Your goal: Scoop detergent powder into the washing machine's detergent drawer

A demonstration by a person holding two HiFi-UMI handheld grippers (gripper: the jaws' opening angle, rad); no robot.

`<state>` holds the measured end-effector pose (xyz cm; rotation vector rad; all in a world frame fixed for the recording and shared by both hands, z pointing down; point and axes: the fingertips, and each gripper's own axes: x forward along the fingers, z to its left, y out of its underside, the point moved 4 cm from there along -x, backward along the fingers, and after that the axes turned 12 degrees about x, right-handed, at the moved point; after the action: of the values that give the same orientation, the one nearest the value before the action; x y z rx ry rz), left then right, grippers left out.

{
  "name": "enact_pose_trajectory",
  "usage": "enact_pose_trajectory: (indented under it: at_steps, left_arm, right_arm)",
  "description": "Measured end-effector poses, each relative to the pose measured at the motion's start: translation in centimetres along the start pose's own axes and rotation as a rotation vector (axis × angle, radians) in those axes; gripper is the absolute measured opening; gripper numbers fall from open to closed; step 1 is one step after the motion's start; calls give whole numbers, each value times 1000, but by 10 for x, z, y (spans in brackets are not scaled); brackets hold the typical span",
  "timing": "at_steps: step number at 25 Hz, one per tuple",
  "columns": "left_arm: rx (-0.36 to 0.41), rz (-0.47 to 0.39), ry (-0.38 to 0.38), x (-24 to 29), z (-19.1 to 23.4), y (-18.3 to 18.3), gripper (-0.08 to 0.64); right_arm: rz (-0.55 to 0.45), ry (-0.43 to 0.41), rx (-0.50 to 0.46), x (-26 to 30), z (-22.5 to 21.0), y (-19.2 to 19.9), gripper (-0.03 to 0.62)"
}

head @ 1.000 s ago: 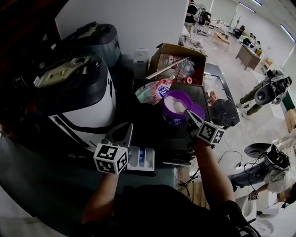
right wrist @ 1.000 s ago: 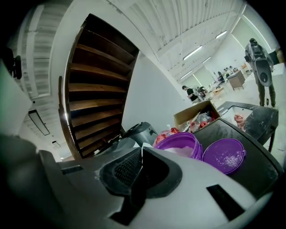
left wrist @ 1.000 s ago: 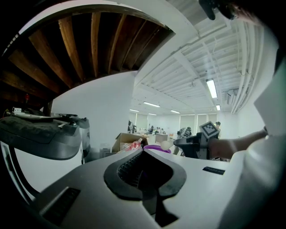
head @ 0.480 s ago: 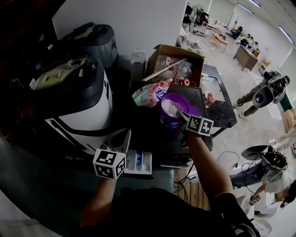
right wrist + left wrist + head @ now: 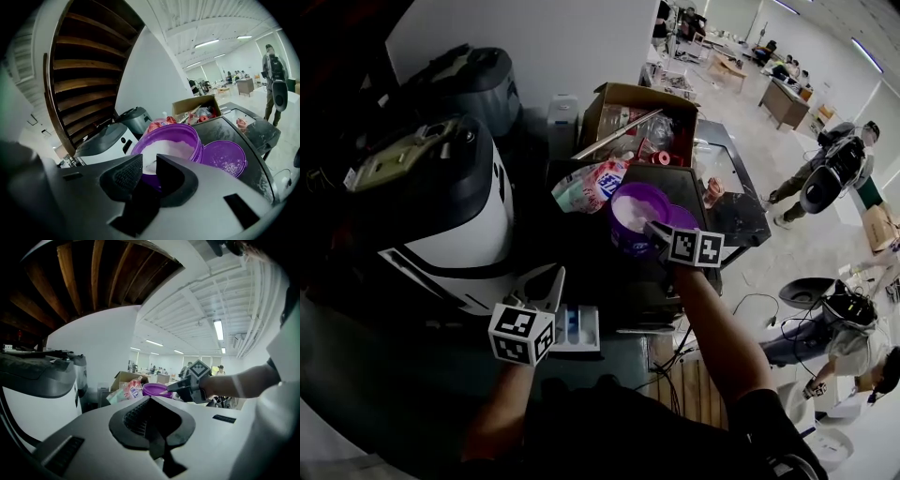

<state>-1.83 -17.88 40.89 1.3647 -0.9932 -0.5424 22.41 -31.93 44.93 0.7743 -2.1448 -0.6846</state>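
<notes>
A purple tub (image 5: 630, 214) (image 5: 171, 147) (image 5: 157, 389) of white detergent powder stands open on a dark top, its purple lid (image 5: 686, 217) (image 5: 225, 158) lying beside it. My right gripper (image 5: 652, 229) (image 5: 149, 162) (image 5: 174, 386) is at the tub's near rim and points into it. Its jaws have just been opening and stand apart. Only white powder shows through the gap, and I cannot make out a scoop. My left gripper (image 5: 554, 274) (image 5: 150, 398) is shut and empty, just above the pulled-out detergent drawer (image 5: 579, 329).
The white washing machine (image 5: 450, 225) (image 5: 33, 404) stands left of the drawer. Behind the tub lie a red-and-blue detergent bag (image 5: 586, 183) and an open cardboard box (image 5: 633, 112) of clutter. A person (image 5: 834, 173) stands on the floor to the right.
My right gripper has sunk towards the tub's rim and its jaws have parted. My left gripper has dropped slightly over the drawer.
</notes>
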Motion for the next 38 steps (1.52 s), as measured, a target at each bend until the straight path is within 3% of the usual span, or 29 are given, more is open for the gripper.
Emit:
enact_pose_trajectory:
  at_steps: [3, 10, 18, 29, 33, 38]
  left_arm:
    - [1, 0, 14, 3, -7, 0, 2]
    - [12, -12, 30, 2, -17, -4, 2]
    - [38, -26, 19, -7, -14, -13, 2]
    - [92, -48, -11, -18, 0, -31, 2]
    - [75, -70, -43, -26, 9, -32, 2]
    - [75, -78, -71, -33, 17, -34, 2]
  right_arm:
    - [15, -6, -11, -8, 1, 4, 130]
    - [-37, -22, 6, -36, 3, 5, 132]
    - [-178, -42, 70, -82, 2, 1, 109]
    - [-224, -145, 96, -101, 33, 28, 57]
    - [-225, -174, 69, -103, 44, 40, 25]
    - [-231, -187, -36, -105, 62, 47, 15]
